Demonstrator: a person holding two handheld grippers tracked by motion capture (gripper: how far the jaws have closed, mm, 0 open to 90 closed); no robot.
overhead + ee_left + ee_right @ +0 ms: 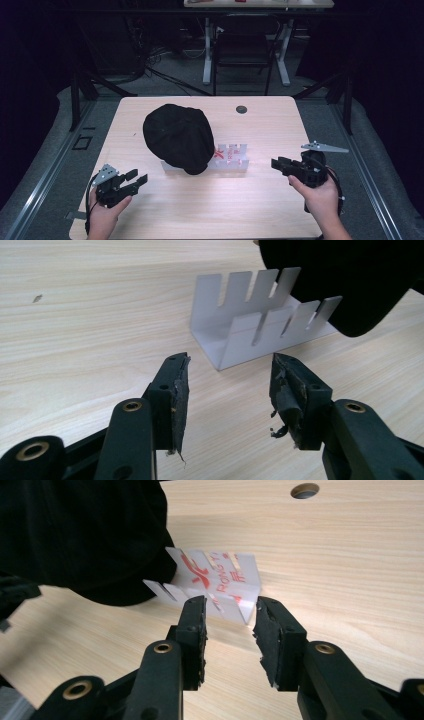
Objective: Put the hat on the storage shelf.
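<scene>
A black cap [178,137] rests on top of a white slotted stand [231,159] with red print near the table's middle, covering the stand's left part. My left gripper [136,179] is open near the front left, aimed at the stand's left end [245,325], with the cap [345,275] at the upper right of its view. My right gripper [276,164] is open at the right, close to the stand's right end [220,582]. Nothing lies between either pair of jaws. The cap [80,535] looms at the upper left of the right gripper view.
The wooden table [260,205] has a round cable hole [241,109] near its far edge. Beyond the table stand a dark chair [242,50] and a white desk's legs [285,50]. Metal rails run along both sides on the floor.
</scene>
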